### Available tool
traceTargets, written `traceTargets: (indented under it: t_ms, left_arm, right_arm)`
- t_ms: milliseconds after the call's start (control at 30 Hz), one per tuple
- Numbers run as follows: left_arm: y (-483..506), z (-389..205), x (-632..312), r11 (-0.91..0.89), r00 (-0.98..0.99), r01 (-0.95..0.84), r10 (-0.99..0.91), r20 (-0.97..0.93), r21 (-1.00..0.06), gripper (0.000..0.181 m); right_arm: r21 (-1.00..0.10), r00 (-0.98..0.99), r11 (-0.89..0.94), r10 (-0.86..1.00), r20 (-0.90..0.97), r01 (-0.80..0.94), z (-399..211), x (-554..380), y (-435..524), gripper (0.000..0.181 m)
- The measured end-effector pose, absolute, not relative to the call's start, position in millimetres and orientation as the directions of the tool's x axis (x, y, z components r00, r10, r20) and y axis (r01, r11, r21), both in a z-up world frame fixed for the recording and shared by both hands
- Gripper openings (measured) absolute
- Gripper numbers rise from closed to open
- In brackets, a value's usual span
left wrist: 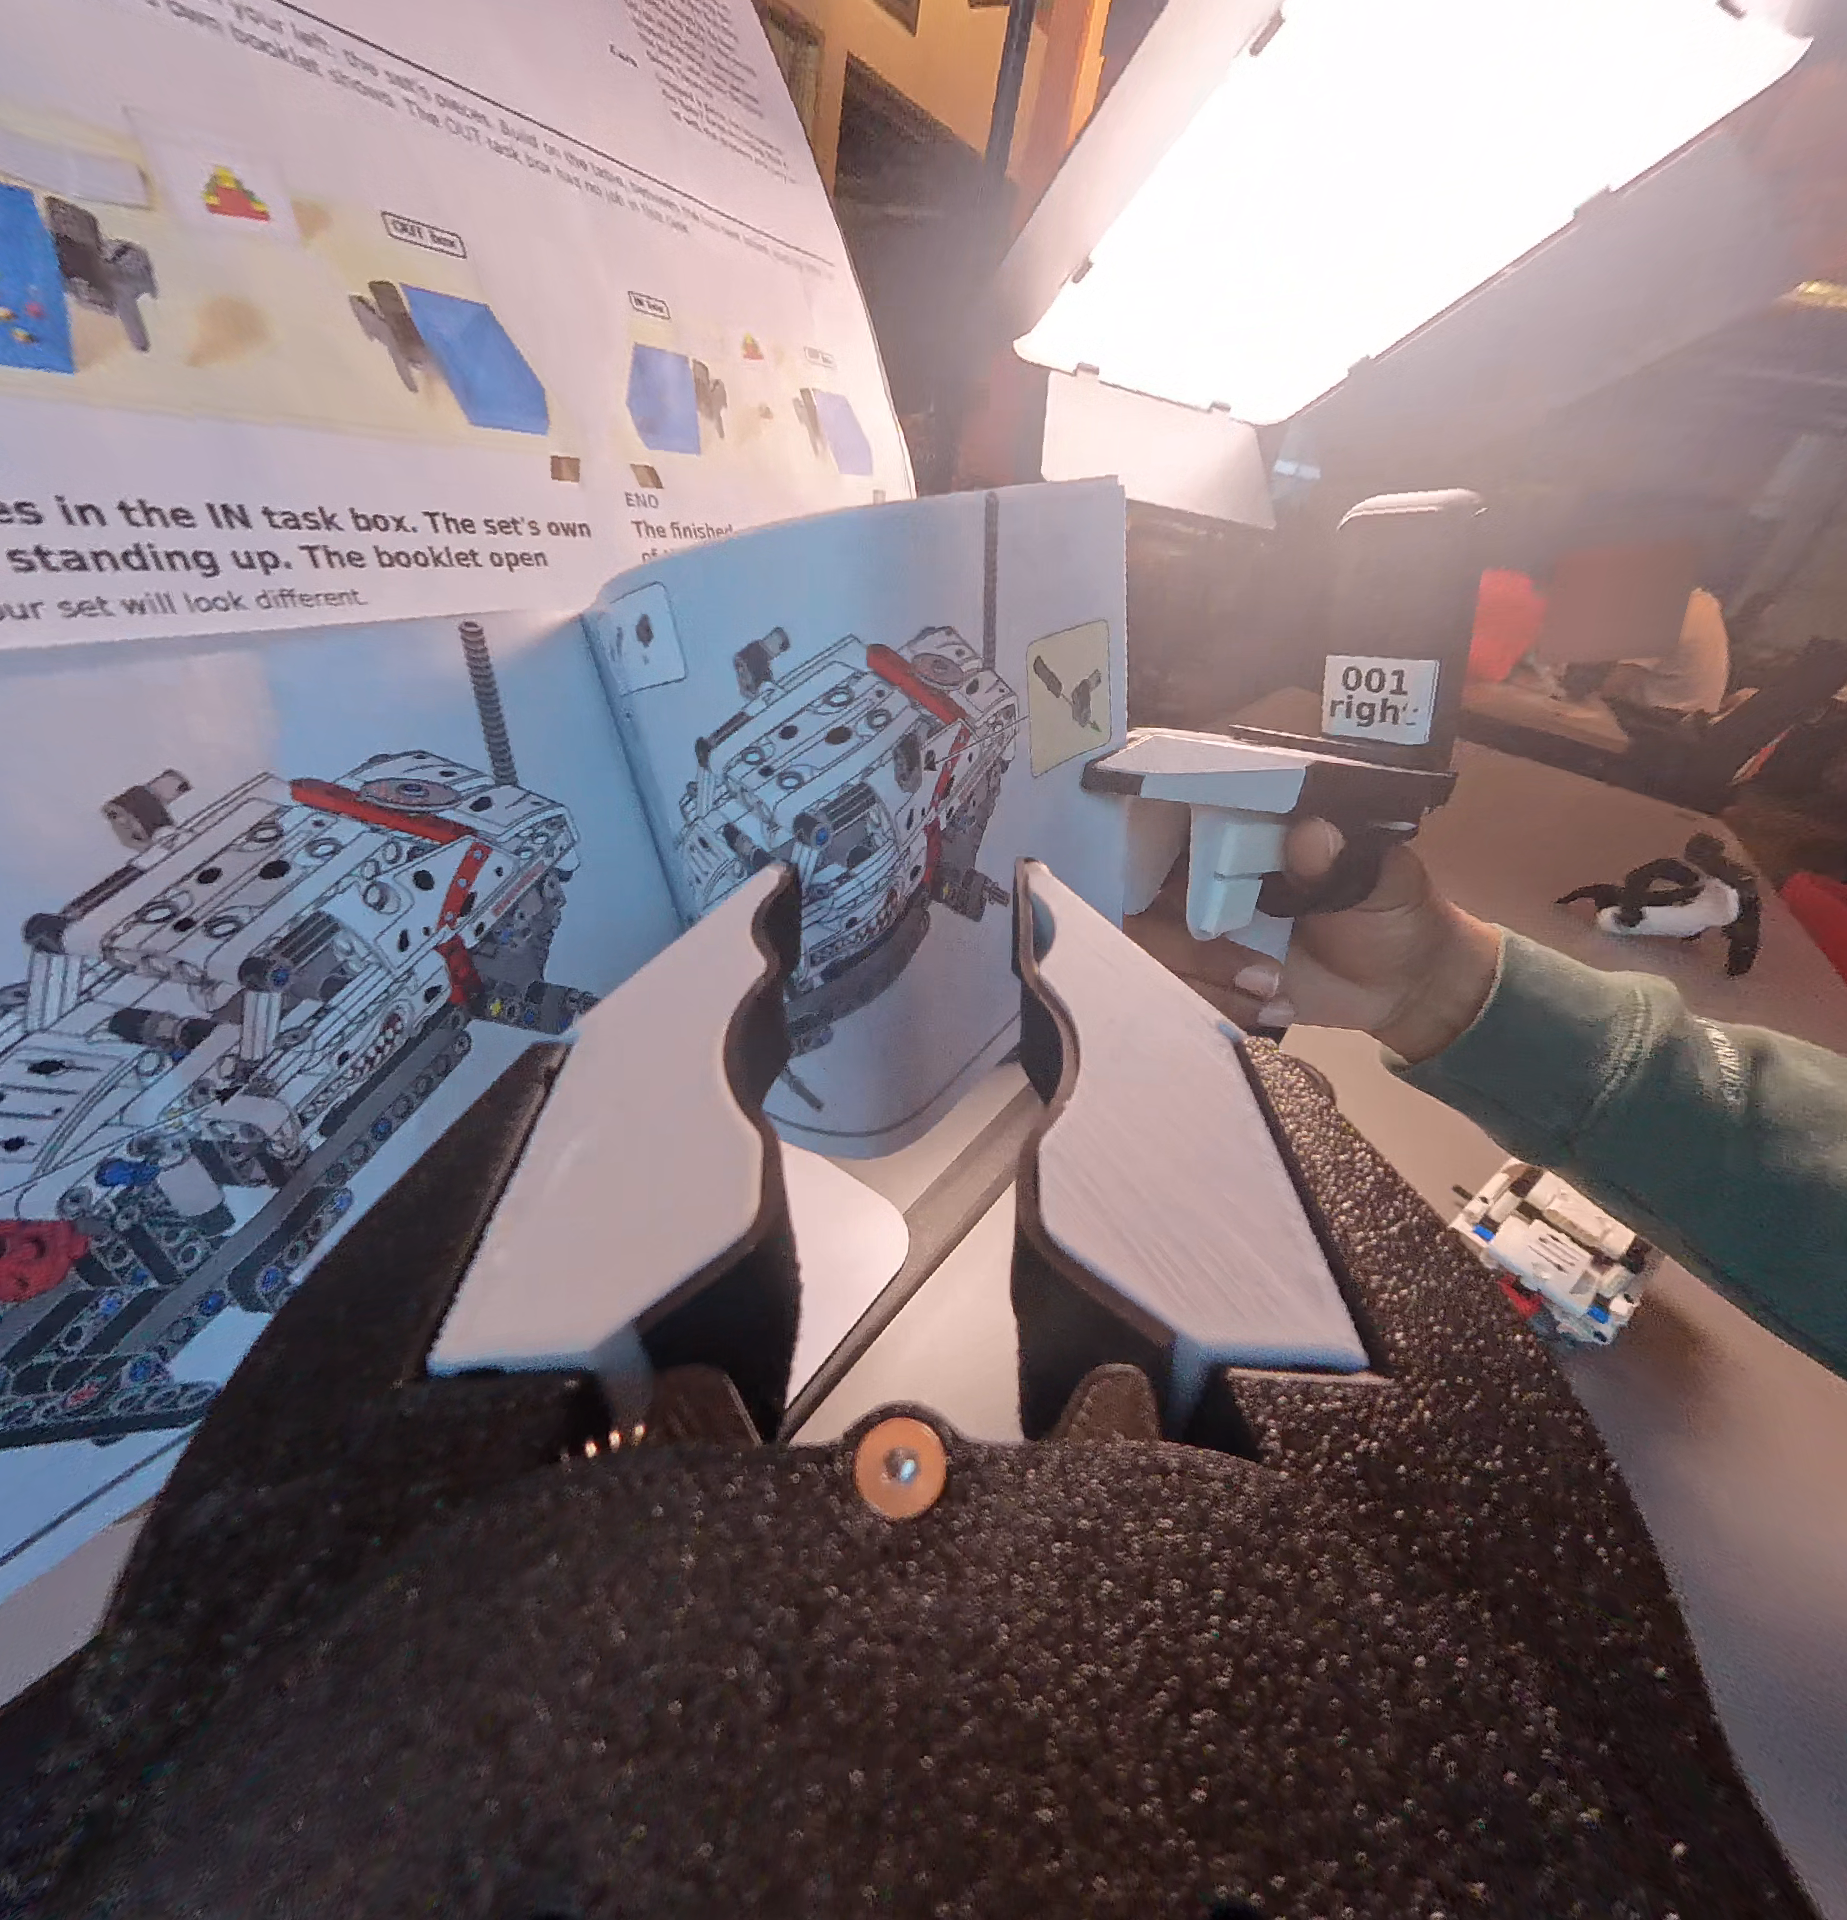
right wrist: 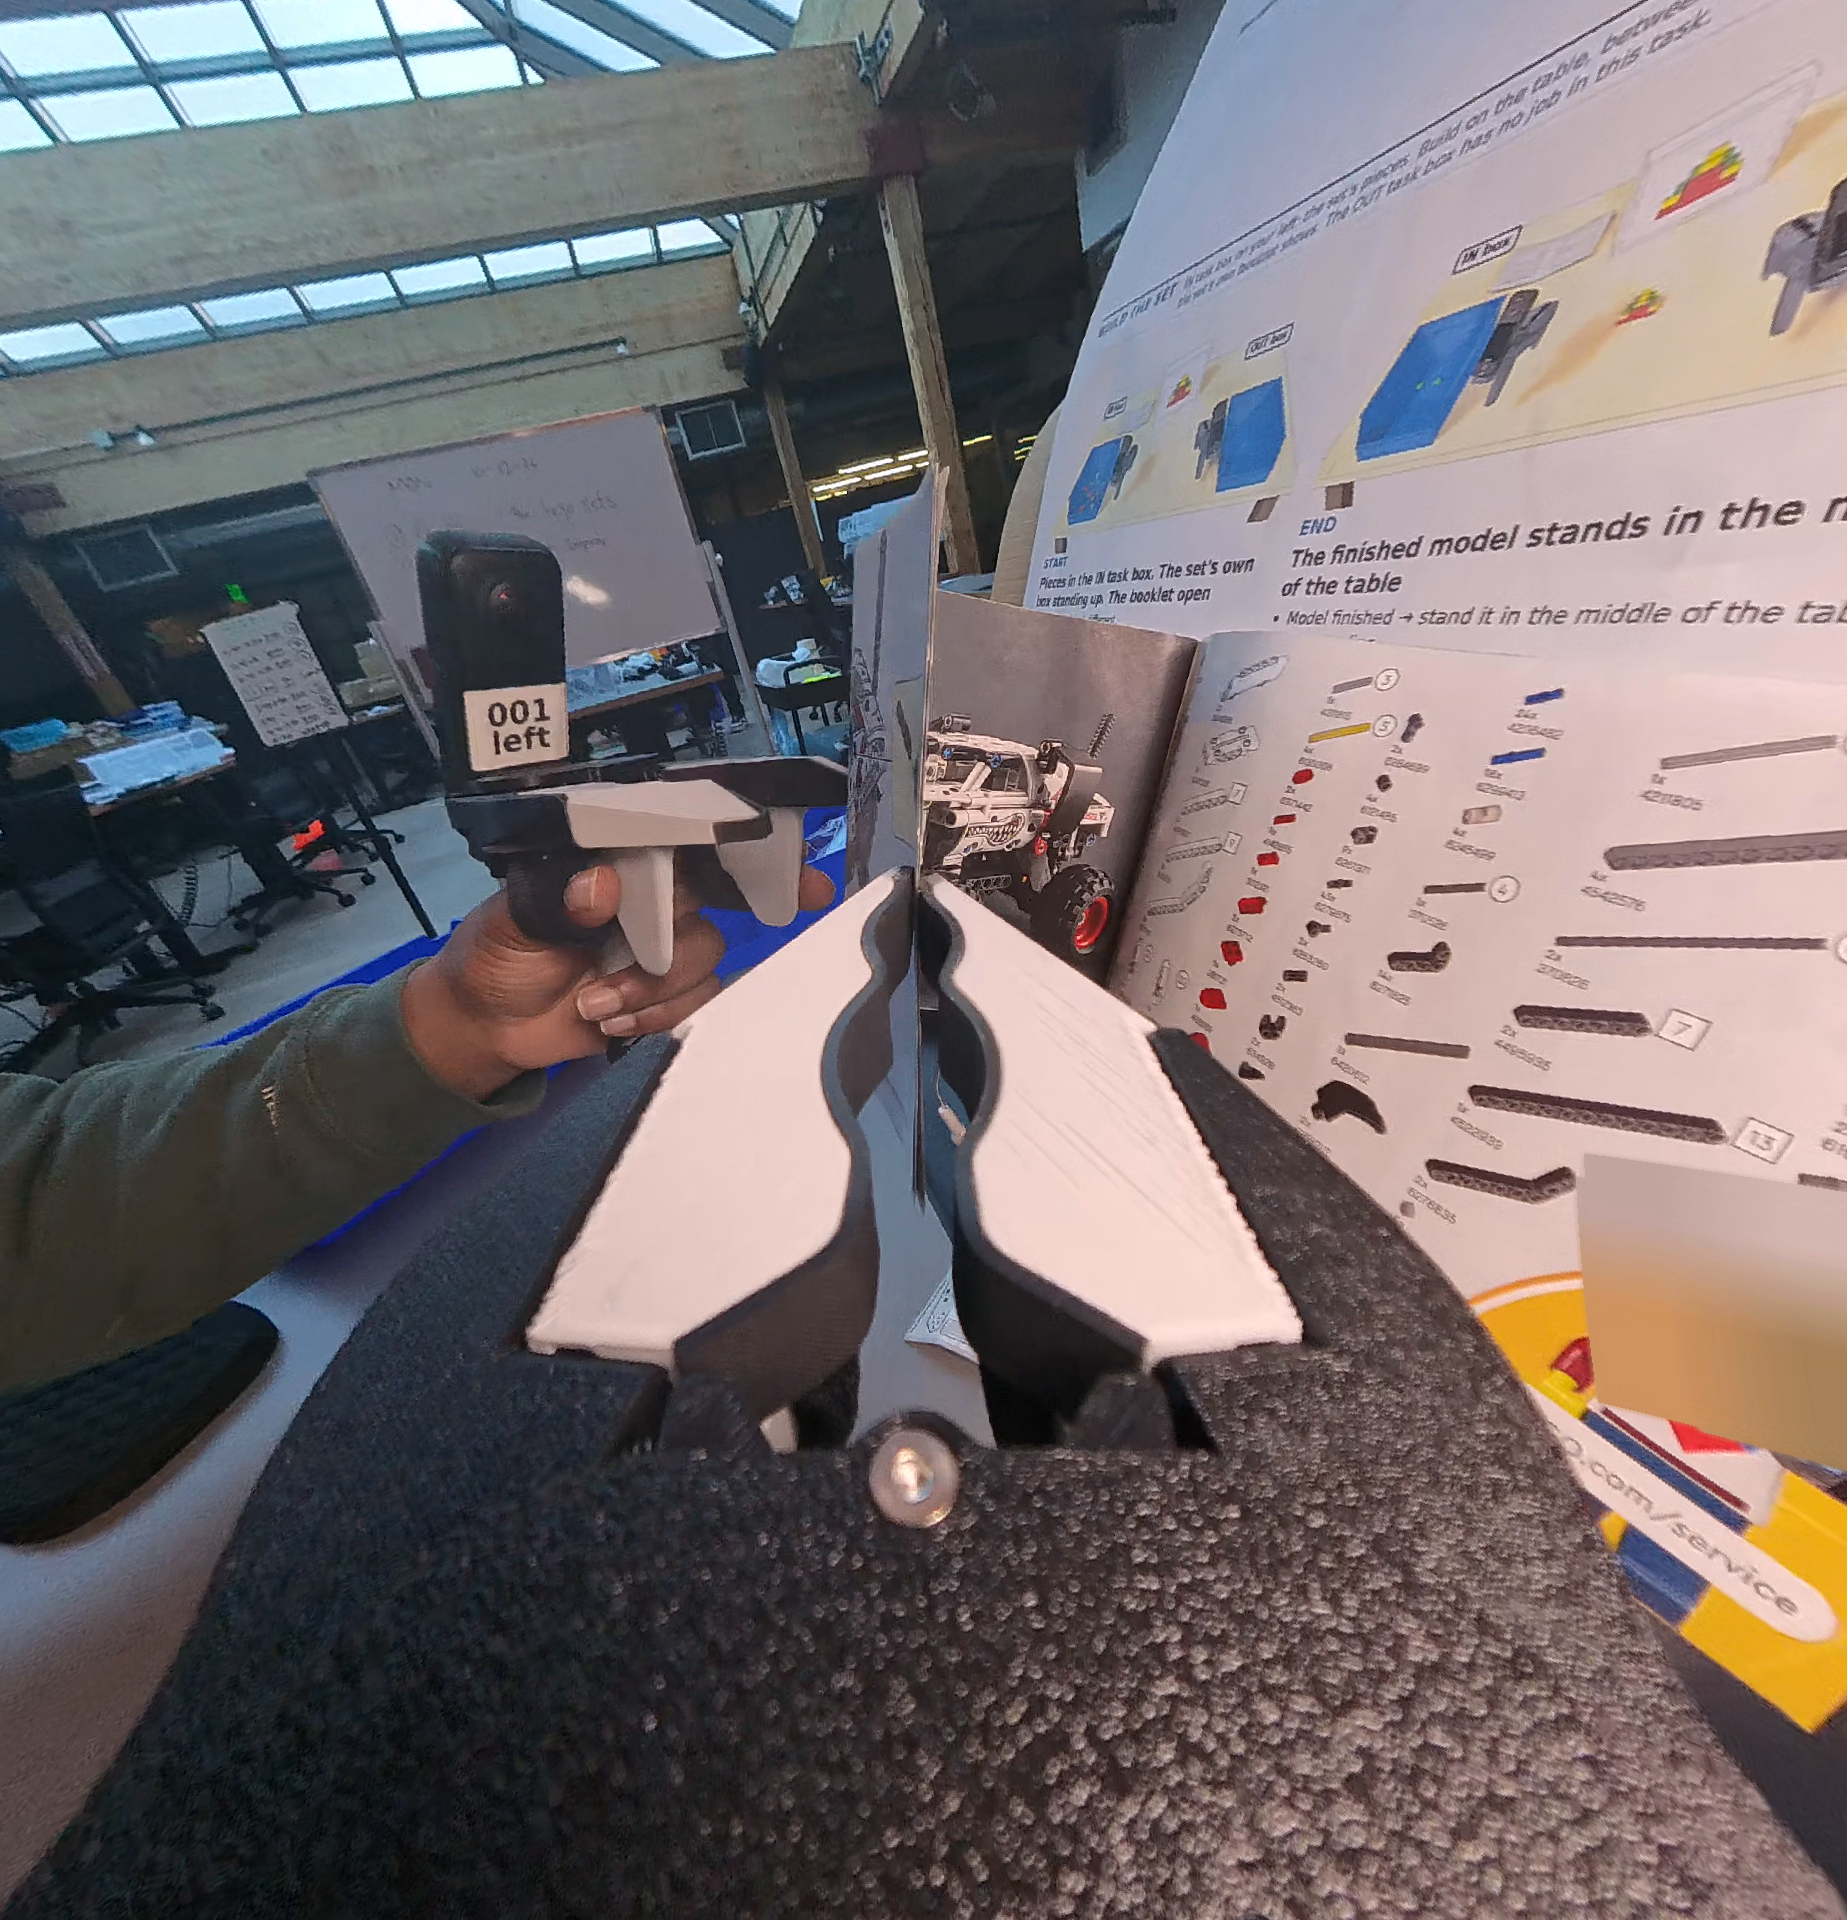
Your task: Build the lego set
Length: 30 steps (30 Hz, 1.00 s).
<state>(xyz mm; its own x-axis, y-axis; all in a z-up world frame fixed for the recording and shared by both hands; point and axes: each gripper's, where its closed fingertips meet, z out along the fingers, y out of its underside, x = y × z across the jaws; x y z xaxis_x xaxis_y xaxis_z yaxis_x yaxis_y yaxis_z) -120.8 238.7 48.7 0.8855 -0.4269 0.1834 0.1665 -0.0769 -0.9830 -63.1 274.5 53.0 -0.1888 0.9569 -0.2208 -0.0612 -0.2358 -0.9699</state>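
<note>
The building booklet (left wrist: 275, 831) stands open in front of me. My left gripper (left wrist: 906, 883) is open and empty, with its fingertips just short of the right-hand page (left wrist: 1064, 561). My right gripper (right wrist: 917, 883) is shut on that page (right wrist: 903, 665), which is edge-on between its pads. In the left wrist view the right gripper (left wrist: 1095, 774) sits at the page's outer edge. In the right wrist view the left gripper (right wrist: 794, 795) is open on the far side of the page. A partly built white model (left wrist: 1553, 1262) lies on the table (left wrist: 1677, 1507) at the right.
A large printed instruction sheet (left wrist: 379, 312) stands behind the booklet. A bright lamp panel (left wrist: 1366, 208) hangs above right. A black and white object (left wrist: 1667, 904) lies farther back on the table. A blue box (right wrist: 379, 987) shows at the left behind the hand. Left tips to right tips: about 8 cm.
</note>
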Motion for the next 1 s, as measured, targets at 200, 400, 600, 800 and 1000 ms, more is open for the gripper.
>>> traceTargets:
  t_ms: [200, 400, 600, 800, 1000]
  left_arm:
    - [251, 45, -120, -0.066, 0.923, 0.053, -0.378, 0.074, -0.996, 0.012]
    - [247, 43, -134, -0.070, 0.894, 0.173, -0.408, 0.187, -0.982, 0.007]
    - [241, 44, -146, -0.077, 0.865, 0.240, -0.436, 0.249, -0.968, 0.009]
    - [238, 45, -128, -0.092, 0.813, 0.239, -0.525, 0.251, -0.967, 0.009]
    - [238, 39, -113, -0.120, 0.772, 0.221, -0.584, 0.249, -0.968, 0.009]
  right_arm:
    - [-0.969, -0.185, -0.238, 0.957, -0.223, -0.061, 51, -62, 274, 0.000]
    - [-0.949, -0.227, -0.302, 0.934, -0.277, -0.084, 52, -52, 279, 0.000]
    - [-0.956, -0.145, -0.284, 0.952, -0.271, -0.079, 49, -50, 294, 0.000]
    - [-0.970, -0.045, -0.240, 0.970, -0.238, -0.045, 45, -49, 304, 0.033]
    - [-0.983, -0.095, -0.181, 0.979, -0.178, -0.028, 58, -48, 292, 0.045]
